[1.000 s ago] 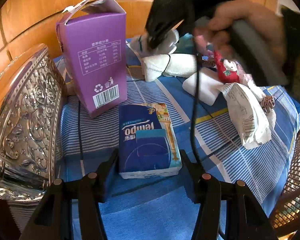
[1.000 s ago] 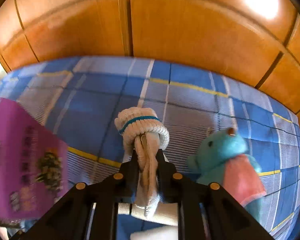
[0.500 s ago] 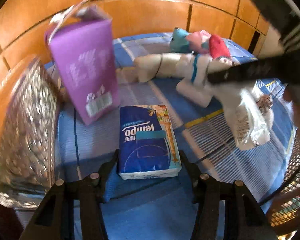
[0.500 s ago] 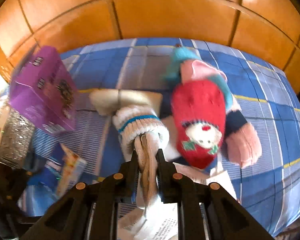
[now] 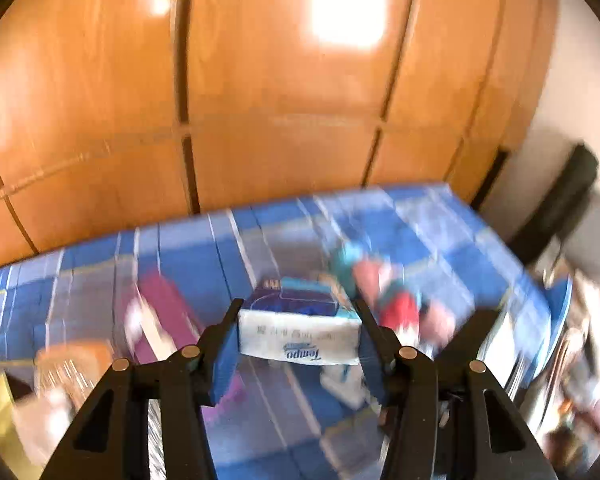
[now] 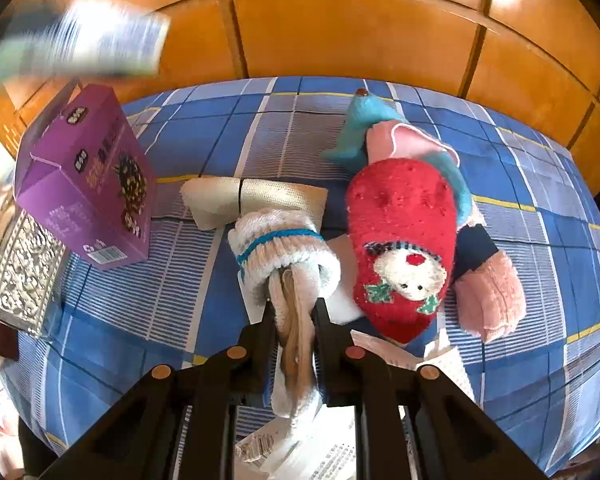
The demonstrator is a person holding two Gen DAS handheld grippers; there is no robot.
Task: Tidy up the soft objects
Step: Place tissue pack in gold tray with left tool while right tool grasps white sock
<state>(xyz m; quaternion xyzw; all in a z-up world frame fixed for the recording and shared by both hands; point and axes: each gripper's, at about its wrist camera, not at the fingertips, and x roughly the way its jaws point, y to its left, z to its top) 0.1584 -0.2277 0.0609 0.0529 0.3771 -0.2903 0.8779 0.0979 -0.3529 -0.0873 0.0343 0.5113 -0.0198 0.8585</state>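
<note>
My left gripper [image 5: 298, 312] is shut on a blue and white Tempo tissue pack [image 5: 300, 336] and holds it up above the blue checked cloth [image 5: 180, 248]; this view is blurred. In the right wrist view the same pack shows as a blur [image 6: 80, 44] at top left. My right gripper [image 6: 294, 308] is shut on a fluffy white sock with a teal stripe [image 6: 284, 248], its cuff hanging beyond the fingertips. Just right of it lie a red sock with a bear face [image 6: 400, 240], a teal and pink plush toy [image 6: 364, 120] and a pink sock [image 6: 492, 296].
A purple carton [image 6: 84, 176] stands at the left, with an embossed silver tin [image 6: 24, 272] beside it. A cream rolled cloth [image 6: 252, 196] lies behind the white sock. White printed packets [image 6: 420, 360] lie near the front edge. A wooden panelled wall [image 6: 340, 32] closes the back.
The left gripper has risen with the tissue pack, which lay on the cloth before. The right gripper swung over with the white sock to above the red sock, then held still.
</note>
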